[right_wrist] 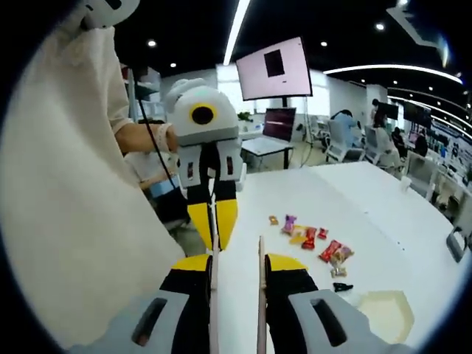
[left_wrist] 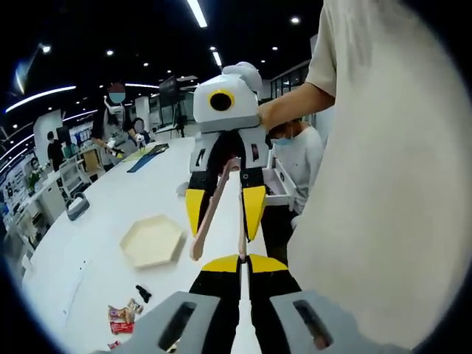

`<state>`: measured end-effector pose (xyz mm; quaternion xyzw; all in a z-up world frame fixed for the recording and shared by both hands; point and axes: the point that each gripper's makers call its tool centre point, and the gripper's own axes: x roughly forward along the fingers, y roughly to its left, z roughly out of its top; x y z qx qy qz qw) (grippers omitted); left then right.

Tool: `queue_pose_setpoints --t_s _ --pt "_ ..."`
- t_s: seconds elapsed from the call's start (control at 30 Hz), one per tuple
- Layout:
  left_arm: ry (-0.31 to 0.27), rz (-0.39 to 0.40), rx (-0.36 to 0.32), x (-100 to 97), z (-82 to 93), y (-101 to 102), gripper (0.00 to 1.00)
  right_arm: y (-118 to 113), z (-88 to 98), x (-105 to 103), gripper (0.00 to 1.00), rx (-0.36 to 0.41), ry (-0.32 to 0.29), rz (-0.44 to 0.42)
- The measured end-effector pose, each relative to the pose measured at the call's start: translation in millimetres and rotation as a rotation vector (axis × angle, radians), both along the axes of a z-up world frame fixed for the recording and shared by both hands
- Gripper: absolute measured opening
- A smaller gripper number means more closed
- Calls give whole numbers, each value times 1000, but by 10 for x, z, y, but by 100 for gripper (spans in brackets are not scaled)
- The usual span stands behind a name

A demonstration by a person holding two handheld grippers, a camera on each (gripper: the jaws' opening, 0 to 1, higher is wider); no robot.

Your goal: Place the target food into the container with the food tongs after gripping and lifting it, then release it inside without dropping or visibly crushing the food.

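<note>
Tongs (right_wrist: 236, 295) held between right gripper (right_wrist: 237, 267) jaws; left gripper (left_wrist: 241, 259) jaws pinch one tong arm

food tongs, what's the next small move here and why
Probably open the left gripper and back it off: its jaws seem to pinch one arm tip of the food tongs that the right gripper holds, while the wrapped candies and hexagonal tray lie untouched on the table.
</note>
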<state>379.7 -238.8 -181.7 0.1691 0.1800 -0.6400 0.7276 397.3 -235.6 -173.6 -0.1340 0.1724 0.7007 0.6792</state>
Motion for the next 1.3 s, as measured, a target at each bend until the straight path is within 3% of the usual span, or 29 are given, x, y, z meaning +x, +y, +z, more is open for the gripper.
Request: queue_pose_setpoints --t_s 0.9,1.3 --pt "4 10 20 -23 -29 -16 0 73 -15 -44 28 -5 -57 34" --pt "37 18 9 -97 -63 18 0 101 -53 -152 25 -45 -27 52"
